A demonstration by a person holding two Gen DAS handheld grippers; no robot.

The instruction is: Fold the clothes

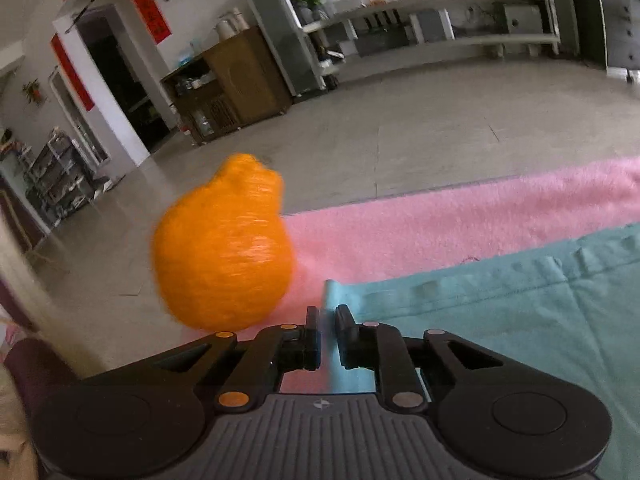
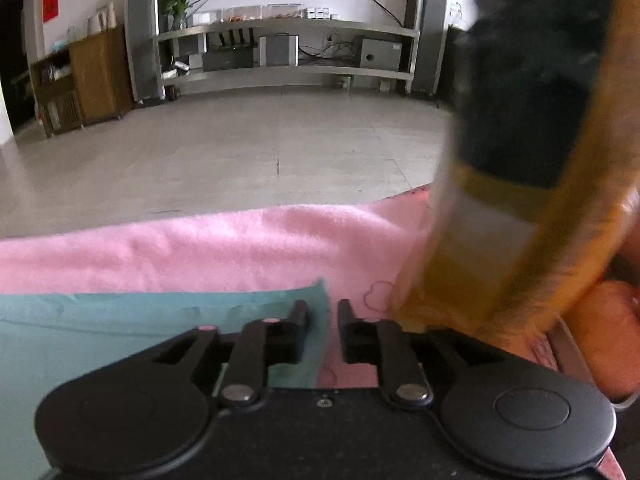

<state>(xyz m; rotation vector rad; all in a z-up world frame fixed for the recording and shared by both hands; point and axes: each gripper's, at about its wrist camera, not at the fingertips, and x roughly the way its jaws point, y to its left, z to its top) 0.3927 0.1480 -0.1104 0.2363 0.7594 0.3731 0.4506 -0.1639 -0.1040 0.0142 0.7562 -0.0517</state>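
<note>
Left wrist view: teal garment [image 1: 500, 320] lay flat on the pink blanket [image 1: 440, 220], short of the blanket's far edge. The left gripper [image 1: 327, 320] sat at the garment's left corner; its jaws stood nearly together with a strip of the teal edge running up between them, so they appeared clamped on that corner, though motion blur left actual contact uncertain. The cloth spread away to the right of the jaws, its long edge running right along the blanket. An orange knobbly object [image 1: 224, 244], blurred, rested just left of the jaws near the blanket's left edge. Right wrist view: the right gripper [image 2: 323, 314] sat at the garment [image 2: 120, 320] right corner, cloth spreading left. Jaws were narrowly apart; the left finger lay over the teal edge, the right over the pink blanket [image 2: 200, 240], and whether cloth was pinched could not be told. A blurred yellow-and-black object [image 2: 520, 184] stood close on the right. Judgement: each gripper held station at its own corner of one edge, so the next fold would carry that edge across the garment, away from the jaws.
</note>
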